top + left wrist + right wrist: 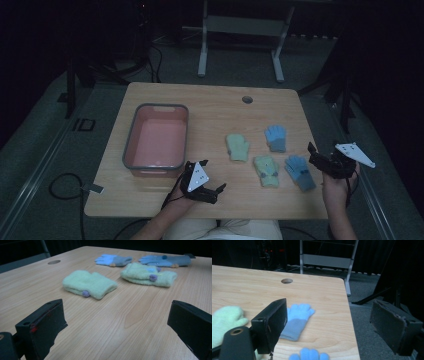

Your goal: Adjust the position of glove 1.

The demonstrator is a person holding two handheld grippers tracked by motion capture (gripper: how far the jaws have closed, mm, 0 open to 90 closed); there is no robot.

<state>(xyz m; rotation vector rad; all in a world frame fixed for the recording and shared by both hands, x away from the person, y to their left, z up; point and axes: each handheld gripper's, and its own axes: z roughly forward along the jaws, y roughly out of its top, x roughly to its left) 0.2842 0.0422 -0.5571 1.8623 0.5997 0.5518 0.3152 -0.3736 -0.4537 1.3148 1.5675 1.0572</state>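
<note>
Pink bin (156,140), toward the table's (215,100) left edge: holds nothing, so sorting looks unstarted.
Left gripper (212,192), near front edge: jaws apart, holding nothing.
Two green mittens (237,147) (266,171), mid-table, right of bin: loose.
Two blue gloves (275,137) (300,172), nearer right edge: loose.
Right gripper (317,157), at right edge: jaws apart, holding nothing.
All four likely remain to be moved.

Far green mitten (237,147): pale green, small purple dot
Near green mitten (266,170): pale green, blue patch
Far blue glove (276,137): light blue fingers, grey-blue cuff
Near blue glove (300,172): blue
Tub (131,146): grey rim, pink inside
Surface (215,107): light wood grain
Tongs (222,187): black
</note>
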